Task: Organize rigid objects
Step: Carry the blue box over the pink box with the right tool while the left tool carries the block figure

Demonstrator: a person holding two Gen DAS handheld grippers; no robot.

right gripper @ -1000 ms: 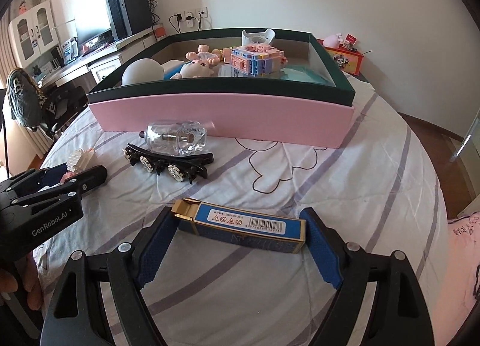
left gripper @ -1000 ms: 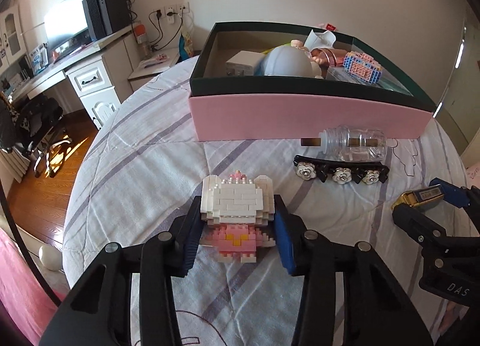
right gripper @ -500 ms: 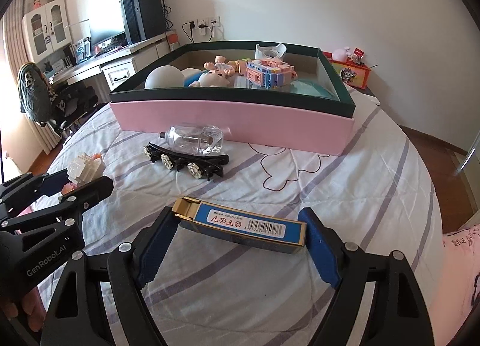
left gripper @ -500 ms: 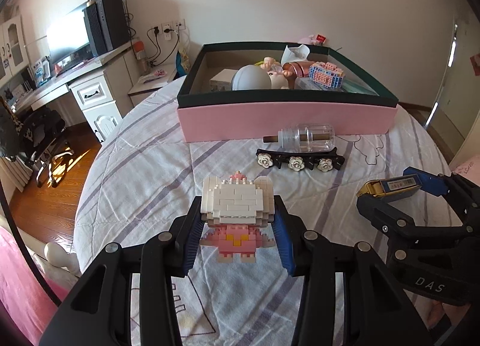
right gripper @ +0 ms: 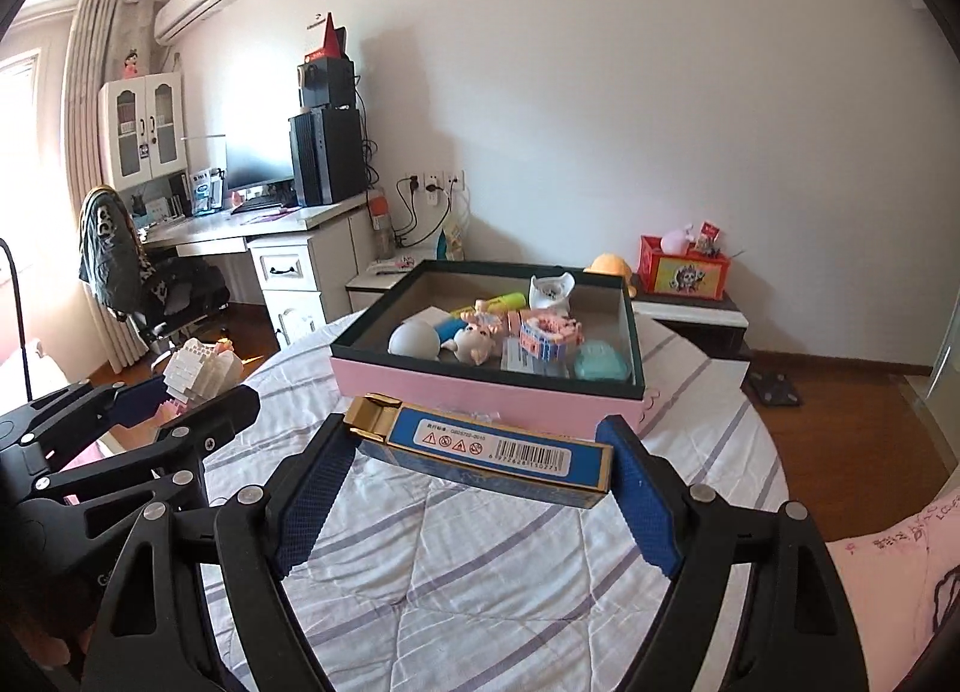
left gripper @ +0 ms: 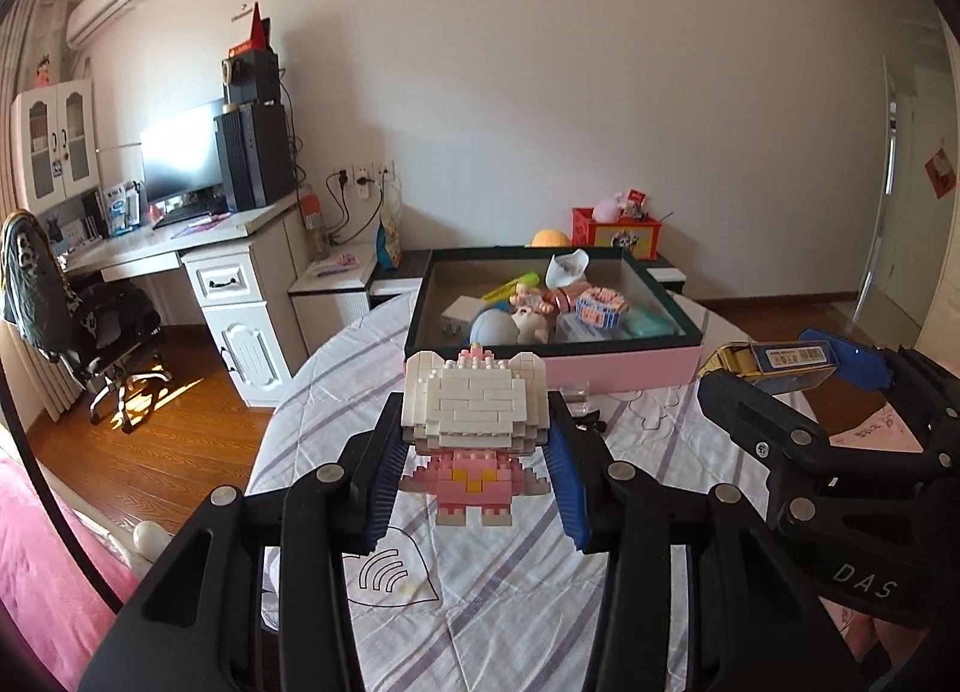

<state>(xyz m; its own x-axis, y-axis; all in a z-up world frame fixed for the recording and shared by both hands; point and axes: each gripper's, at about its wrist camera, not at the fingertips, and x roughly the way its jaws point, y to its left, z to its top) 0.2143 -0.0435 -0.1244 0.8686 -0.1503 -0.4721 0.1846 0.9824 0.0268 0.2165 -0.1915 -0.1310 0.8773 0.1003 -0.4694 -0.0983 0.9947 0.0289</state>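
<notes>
Both tongs are loaded and lifted off the striped bedcover point(right gripper: 480, 572). The left gripper point(left gripper: 474, 470) is clamped on the brick-built figure point(left gripper: 474, 422), its blue pads pressing the figure's two sides, so the toy sits upright between the fingers with its white head above and its pink body below. The right gripper point(right gripper: 480, 488) is closed on the blue-and-gold box point(right gripper: 486, 452), gripped end to end: the gold end is against the left finger, the barcode end against the right, so its long axis runs crosswise between the fingers, not along them. The pink tray point(right gripper: 480, 392), with its dark rim and other toys already inside, lies straight ahead of both tongs and lower than what they hold. In the right wrist view its near wall shows just beyond the box; in the left wrist view it looks somewhat farther off, beyond the figure's head. So the right hand appears nearer, and I judge the coming move to be a forward carry over that near wall, the box travelling broadside and parallel to it.
</notes>
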